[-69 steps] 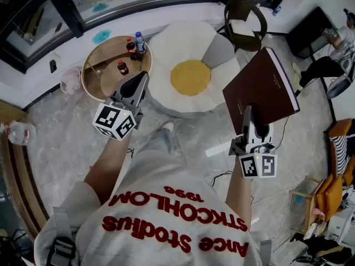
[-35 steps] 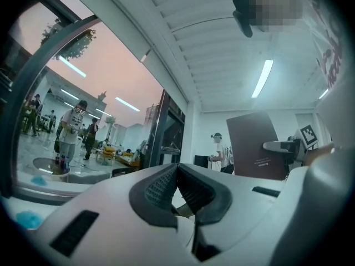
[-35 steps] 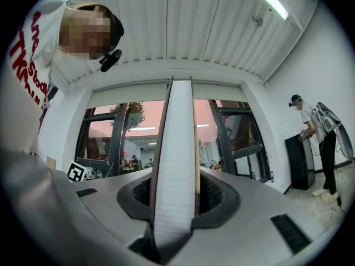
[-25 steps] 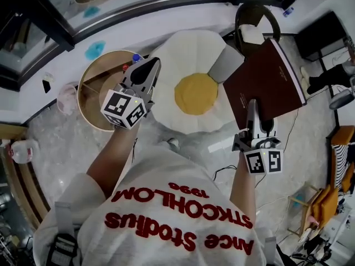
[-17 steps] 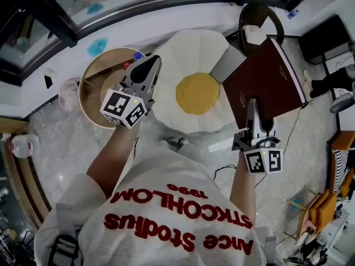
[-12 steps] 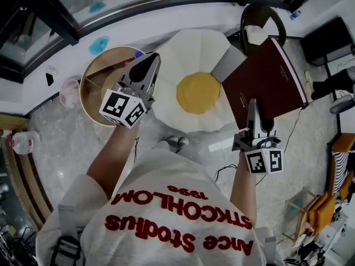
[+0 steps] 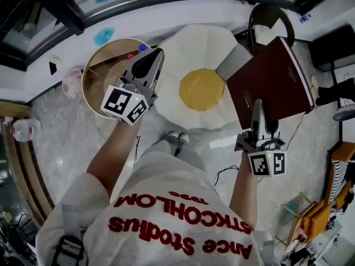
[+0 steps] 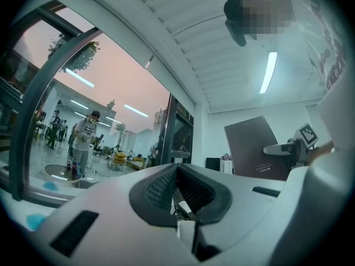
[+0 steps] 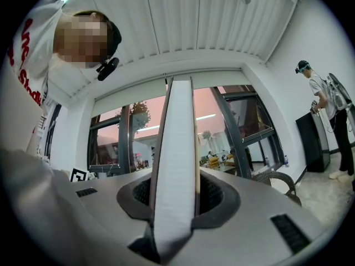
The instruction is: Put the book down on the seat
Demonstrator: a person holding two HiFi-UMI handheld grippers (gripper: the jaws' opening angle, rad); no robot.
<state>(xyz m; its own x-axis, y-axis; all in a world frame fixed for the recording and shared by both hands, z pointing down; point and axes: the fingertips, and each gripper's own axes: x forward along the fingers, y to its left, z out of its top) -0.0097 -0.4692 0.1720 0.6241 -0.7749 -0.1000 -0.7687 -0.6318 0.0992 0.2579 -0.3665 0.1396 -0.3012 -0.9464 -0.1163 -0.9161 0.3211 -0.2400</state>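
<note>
The book (image 7: 270, 83) is large with a dark maroon cover, and my right gripper (image 7: 258, 107) is shut on its lower edge, holding it up on edge at the right. In the right gripper view its white page edge (image 9: 175, 165) fills the gap between the jaws. The seat (image 7: 201, 87) is a white flower-shaped floor cushion with a yellow centre, lying ahead and left of the book. My left gripper (image 7: 155, 55) hovers over the cushion's left edge, jaws together with nothing in them. The left gripper view shows the shut pads (image 8: 161, 184) and the book (image 8: 254, 148) off to the right.
A round wooden side table (image 7: 97, 77) stands left of the cushion, with a bottle cap (image 7: 143, 47) showing past my left gripper. A dark wicker chair (image 7: 270, 22) is behind the book. The person's shoes (image 7: 174, 138) are at the cushion's near edge. Another person (image 9: 321, 101) stands far right.
The person's feet have come together at the cushion's near edge. Both grippers and the held book keep almost the same places; the bottles on the side table are now mostly hidden behind my left gripper.
</note>
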